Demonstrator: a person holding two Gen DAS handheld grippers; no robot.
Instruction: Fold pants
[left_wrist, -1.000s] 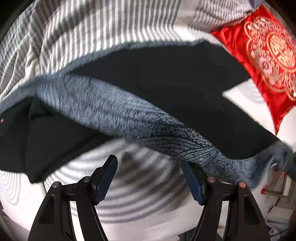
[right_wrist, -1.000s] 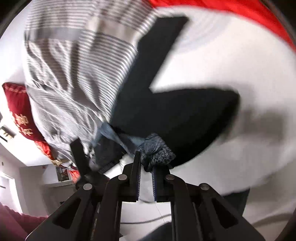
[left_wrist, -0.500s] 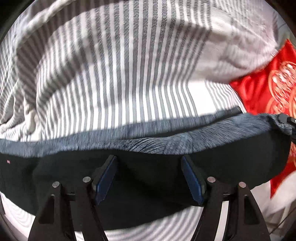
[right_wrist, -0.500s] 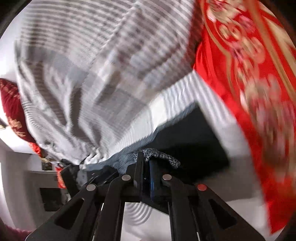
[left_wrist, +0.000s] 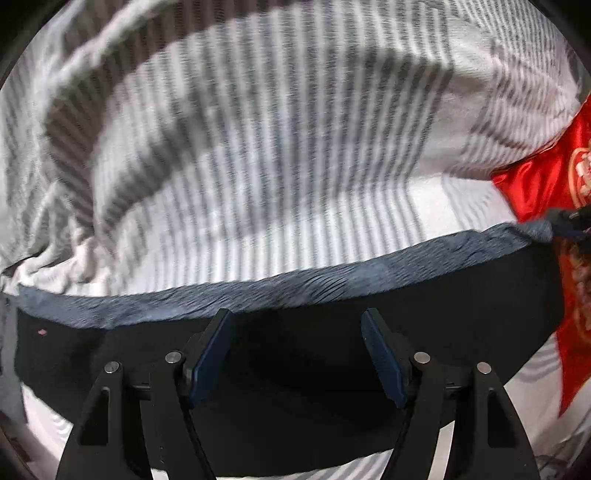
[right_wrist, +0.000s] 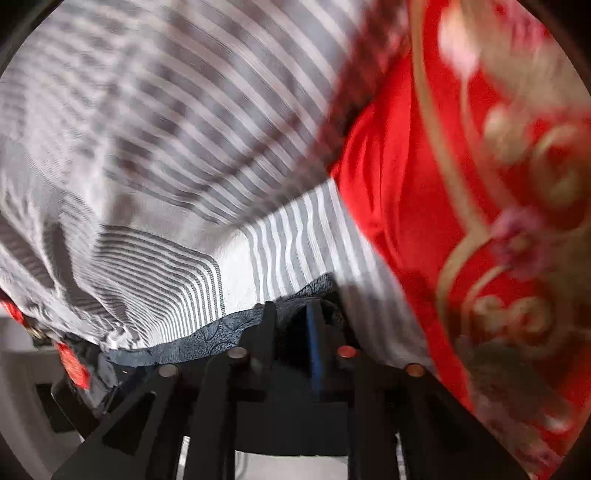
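The black pants (left_wrist: 461, 295) lie folded across the striped bed, their grey-blue waistband (left_wrist: 258, 291) forming the far edge. My left gripper (left_wrist: 297, 328) hangs open just above the black cloth, nothing between its fingers. My right gripper (right_wrist: 291, 317) is low at the waistband's right corner (right_wrist: 221, 332). Its jaws are opening, and a narrow gap shows between them with the waistband cloth still lying in it. In the left wrist view that corner ends at the right edge beside the red cushion.
A grey-and-white striped sheet (left_wrist: 258, 147) covers the bed and bunches into folds at the far left. A red embroidered cushion (right_wrist: 480, 184) lies close on the right of the pants. A second red cushion (right_wrist: 70, 358) sits past the bed's left edge.
The waistband, held up over the bed a second ago, now lies flat on top of the black cloth. The right jaws have parted slightly. The left gripper now hangs over the pants.
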